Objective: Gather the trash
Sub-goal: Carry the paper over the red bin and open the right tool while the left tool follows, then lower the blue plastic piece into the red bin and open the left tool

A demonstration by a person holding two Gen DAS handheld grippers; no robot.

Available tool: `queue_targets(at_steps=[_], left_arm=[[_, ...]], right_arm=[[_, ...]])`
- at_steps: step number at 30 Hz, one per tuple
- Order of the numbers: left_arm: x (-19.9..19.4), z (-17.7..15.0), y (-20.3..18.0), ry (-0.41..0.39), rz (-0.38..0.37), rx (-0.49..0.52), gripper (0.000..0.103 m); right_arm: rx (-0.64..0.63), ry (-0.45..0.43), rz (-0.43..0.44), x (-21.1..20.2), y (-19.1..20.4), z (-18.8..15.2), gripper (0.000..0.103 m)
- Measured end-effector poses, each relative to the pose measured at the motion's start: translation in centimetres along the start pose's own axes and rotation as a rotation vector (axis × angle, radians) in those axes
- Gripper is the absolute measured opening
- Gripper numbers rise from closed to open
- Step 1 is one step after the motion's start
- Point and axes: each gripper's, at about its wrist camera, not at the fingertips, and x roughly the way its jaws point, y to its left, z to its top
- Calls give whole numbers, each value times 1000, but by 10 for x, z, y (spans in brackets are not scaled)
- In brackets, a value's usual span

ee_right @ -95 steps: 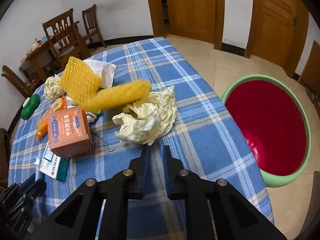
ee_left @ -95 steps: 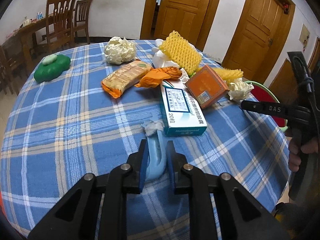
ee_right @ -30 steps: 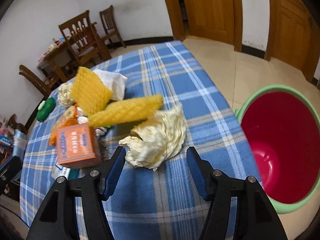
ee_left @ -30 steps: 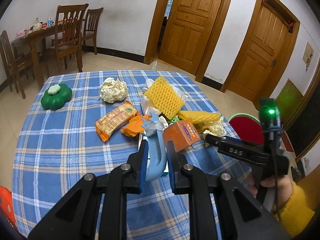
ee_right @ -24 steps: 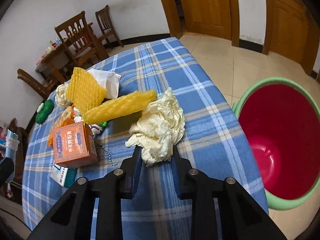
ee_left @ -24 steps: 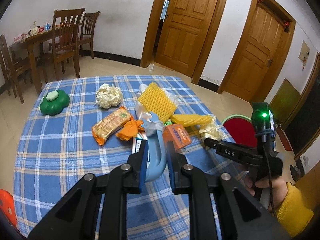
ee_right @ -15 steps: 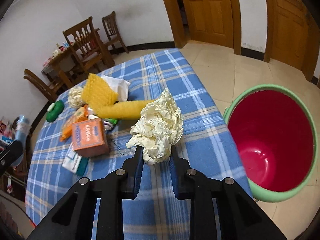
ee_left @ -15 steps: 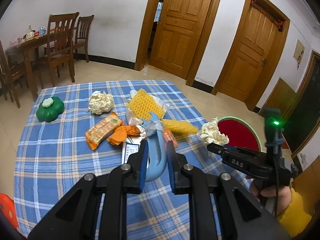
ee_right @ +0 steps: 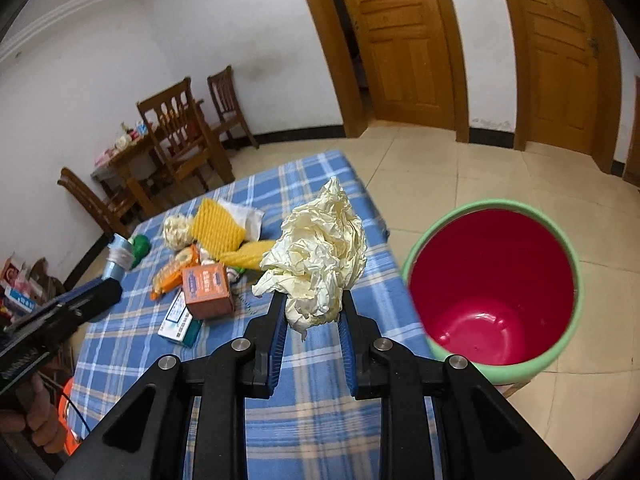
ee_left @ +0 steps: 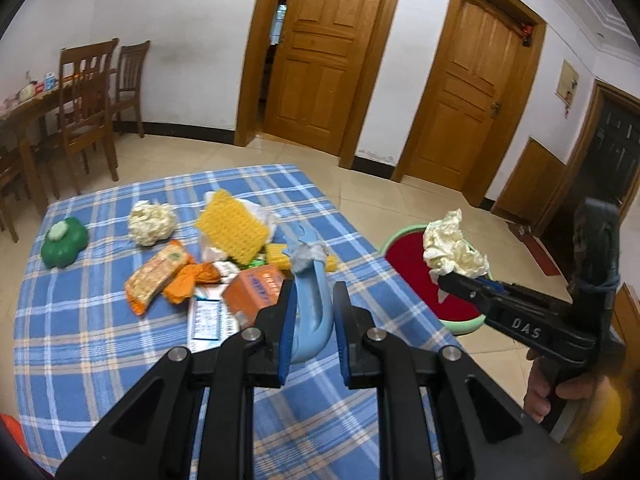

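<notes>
My left gripper is shut on a light blue glove with a tissue wad at its tip, held above the blue plaid table. My right gripper is shut on a crumpled cream paper ball, lifted off the table; it also shows in the left wrist view over the bin. The red bin with a green rim stands on the floor right of the table.
On the table lie an orange box, a yellow foam net, a snack wrapper, a white paper ball, a green lid and a blue-white box. Chairs and doors stand behind.
My right gripper closed on the cream paper ball, lifted it off the table and carried it toward the bin. My left gripper rose higher with the blue glove.
</notes>
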Motion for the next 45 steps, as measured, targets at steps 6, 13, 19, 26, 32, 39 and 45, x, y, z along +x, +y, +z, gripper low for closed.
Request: queue_targets(at_steps=[6, 13, 19, 26, 32, 39, 45], left_arm=[[21, 3, -25, 31, -41, 43, 18], [54, 8, -52, 75, -73, 77, 18], [87, 13, -73, 120, -83, 98, 18], [120, 17, -96, 159, -106, 124, 18], [145, 14, -114, 201, -127, 148, 17], [171, 7, -135, 250, -159, 181, 18], [196, 2, -153, 293, -199, 205, 18]], right_arm=[[37, -52, -53, -17, -28, 2, 25], [114, -45, -124, -10, -71, -3, 25], [189, -9, -158, 4, -109, -9, 26], [261, 29, -166, 22, -140, -14, 30], [290, 5, -165, 19, -157, -14, 41], [335, -58, -174, 2, -171, -13, 41], [379, -89, -177, -8, -182, -15, 41]])
